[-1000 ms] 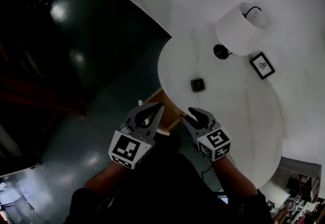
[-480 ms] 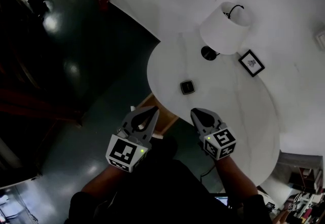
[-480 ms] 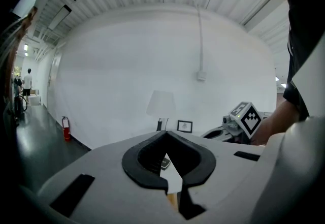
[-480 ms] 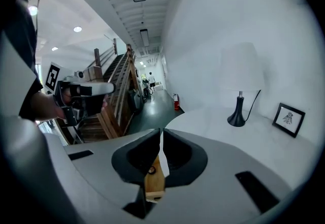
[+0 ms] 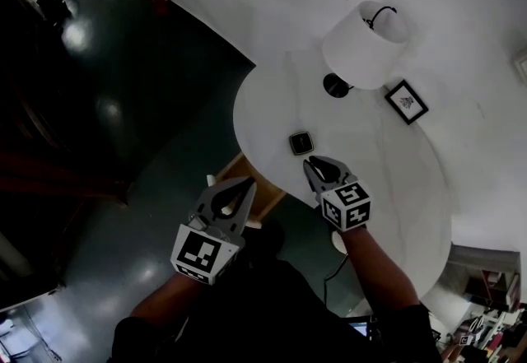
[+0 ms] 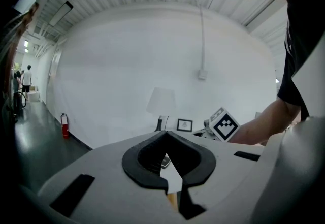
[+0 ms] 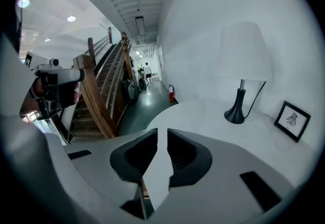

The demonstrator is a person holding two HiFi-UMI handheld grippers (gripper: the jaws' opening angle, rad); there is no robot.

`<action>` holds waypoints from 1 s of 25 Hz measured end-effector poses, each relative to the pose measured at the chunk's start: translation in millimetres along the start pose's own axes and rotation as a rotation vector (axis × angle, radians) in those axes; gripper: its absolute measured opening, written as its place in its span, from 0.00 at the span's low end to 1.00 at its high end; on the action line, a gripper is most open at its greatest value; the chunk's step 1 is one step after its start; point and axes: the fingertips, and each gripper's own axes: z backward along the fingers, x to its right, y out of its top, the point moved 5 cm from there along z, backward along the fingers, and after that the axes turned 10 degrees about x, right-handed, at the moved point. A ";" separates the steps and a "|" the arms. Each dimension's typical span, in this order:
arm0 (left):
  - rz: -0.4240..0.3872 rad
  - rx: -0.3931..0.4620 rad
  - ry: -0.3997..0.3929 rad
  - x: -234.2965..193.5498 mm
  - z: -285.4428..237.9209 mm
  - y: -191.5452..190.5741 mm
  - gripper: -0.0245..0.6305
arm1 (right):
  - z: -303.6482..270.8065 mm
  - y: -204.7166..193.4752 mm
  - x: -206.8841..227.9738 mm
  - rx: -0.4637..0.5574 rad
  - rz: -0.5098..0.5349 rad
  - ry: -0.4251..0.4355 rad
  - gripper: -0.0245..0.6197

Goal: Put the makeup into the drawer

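Observation:
The makeup, a small dark square compact (image 5: 301,142), lies on the round white table (image 5: 395,188) near its left edge. My right gripper (image 5: 311,165) hovers over the table just short of the compact, shut with nothing between its pads. In the right gripper view the compact is hidden behind the jaws. My left gripper (image 5: 244,186) hangs off the table's edge above the open wooden drawer (image 5: 270,198), shut and empty. In the left gripper view the compact (image 6: 164,162) peeks through the gap in the jaws, and the right gripper's marker cube (image 6: 224,124) shows beyond.
A white-shaded lamp (image 5: 362,44) on a black base and a small framed picture (image 5: 405,101) stand at the table's far side. Dark glossy floor (image 5: 123,106) lies to the left. A wooden staircase (image 7: 96,91) rises beyond the table in the right gripper view.
My right gripper has moved forward over the table toward the compact and its jaws have closed. The left gripper has stayed by the drawer.

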 end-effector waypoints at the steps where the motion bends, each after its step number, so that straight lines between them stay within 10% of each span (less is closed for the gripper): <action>1: -0.001 -0.002 -0.004 -0.1 -1.3 -1.0 0.05 | -5.3 -1.4 2.5 -0.009 0.001 0.000 0.08; 25: 0.029 -0.040 -0.022 -13.1 -32.0 -23.0 0.05 | -92.9 -59.9 59.2 -0.197 0.023 -0.106 0.46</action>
